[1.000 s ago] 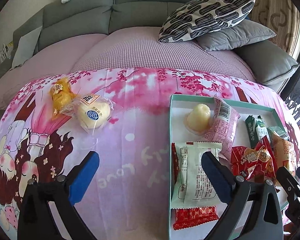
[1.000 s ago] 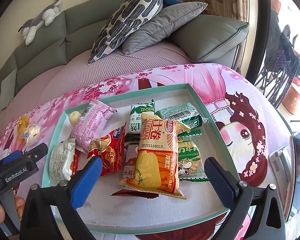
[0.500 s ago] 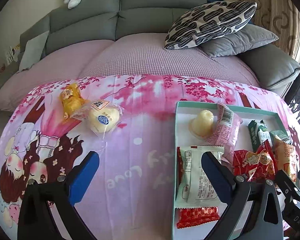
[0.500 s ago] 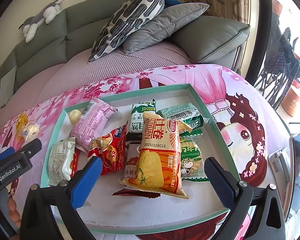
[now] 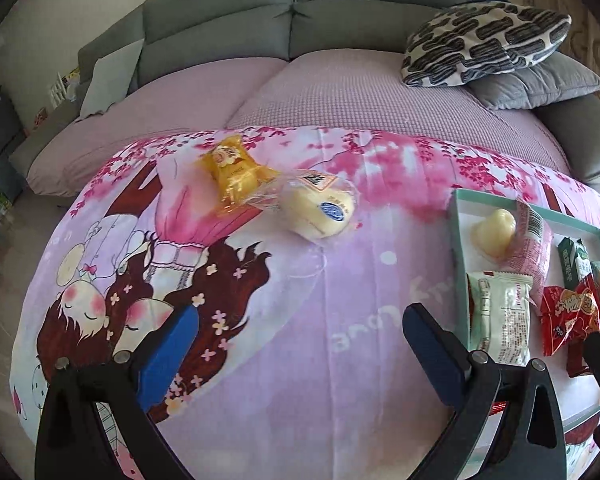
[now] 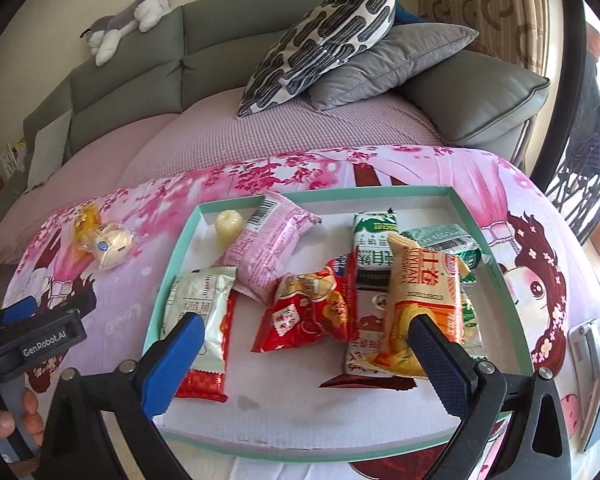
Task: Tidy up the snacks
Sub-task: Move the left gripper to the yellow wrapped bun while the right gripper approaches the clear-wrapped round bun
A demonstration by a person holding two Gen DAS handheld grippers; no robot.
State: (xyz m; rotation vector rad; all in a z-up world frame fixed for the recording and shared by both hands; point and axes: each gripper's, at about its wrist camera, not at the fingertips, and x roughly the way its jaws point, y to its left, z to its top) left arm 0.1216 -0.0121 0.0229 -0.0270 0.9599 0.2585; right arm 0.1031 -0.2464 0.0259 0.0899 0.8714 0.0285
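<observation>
Only the right view shows the whole teal tray [image 6: 476, 227] — orange packet [image 6: 420, 304] lengthwise toward the sofa; both grippers' jaws wide, empty.

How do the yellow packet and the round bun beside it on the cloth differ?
The yellow packet has an opaque, printed wrapper and lies farther from the tray; the round bun is pale, in a clear wrapper with a blue sticker, and nearer the tray. The bun looks plumper, the packet flatter. Both lie outside the tray, touching.

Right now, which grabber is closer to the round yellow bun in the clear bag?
Left. The left gripper faces the bun across bare cloth, empty and open. The right gripper hangs over the tray, farther away, with the bun off to its left.
</observation>
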